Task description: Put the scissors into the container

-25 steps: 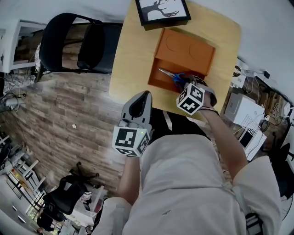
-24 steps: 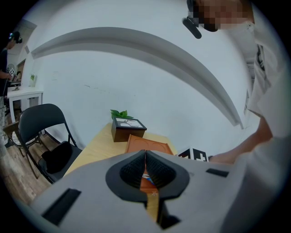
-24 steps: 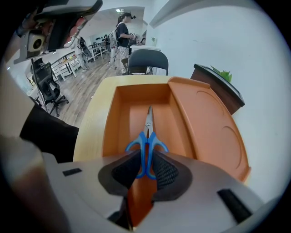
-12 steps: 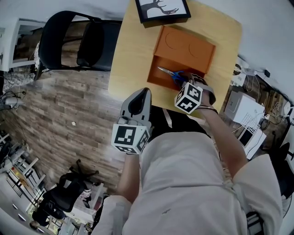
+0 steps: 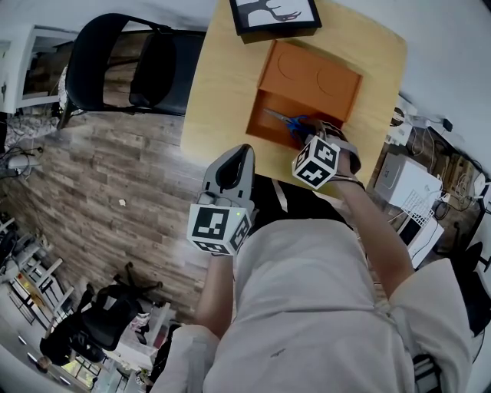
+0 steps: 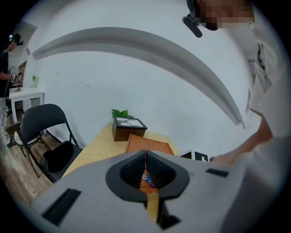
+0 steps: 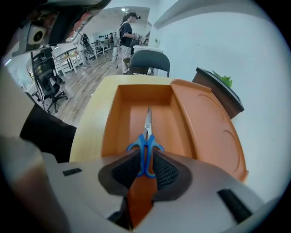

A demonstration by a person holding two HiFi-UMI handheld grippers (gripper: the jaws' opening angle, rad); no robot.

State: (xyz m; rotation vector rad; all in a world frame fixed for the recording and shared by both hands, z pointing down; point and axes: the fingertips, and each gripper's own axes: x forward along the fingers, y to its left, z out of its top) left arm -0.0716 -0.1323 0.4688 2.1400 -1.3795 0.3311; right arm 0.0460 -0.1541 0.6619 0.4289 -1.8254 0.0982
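Note:
Blue-handled scissors (image 7: 147, 136) point away from me over the open compartment of the orange container (image 7: 136, 98). My right gripper (image 7: 146, 159) is shut on their handles, with the blades sticking out ahead. From the head view, the scissors (image 5: 285, 120) lie over the container (image 5: 307, 77) near its front, just ahead of the right gripper (image 5: 305, 142). My left gripper (image 5: 242, 157) hovers at the table's near edge, left of the container. In the left gripper view the left gripper (image 6: 145, 157) is shut and holds nothing.
The container sits on a light wooden table (image 5: 222, 92). A framed deer picture (image 5: 272, 15) stands behind it, with a green plant (image 6: 120, 112) behind that. A black folding chair (image 5: 130, 73) is to the table's left and white boxes (image 5: 406, 188) to its right. People stand far off (image 7: 126, 32).
My right gripper has edged the scissors slightly further over the container. The left gripper has hardly moved.

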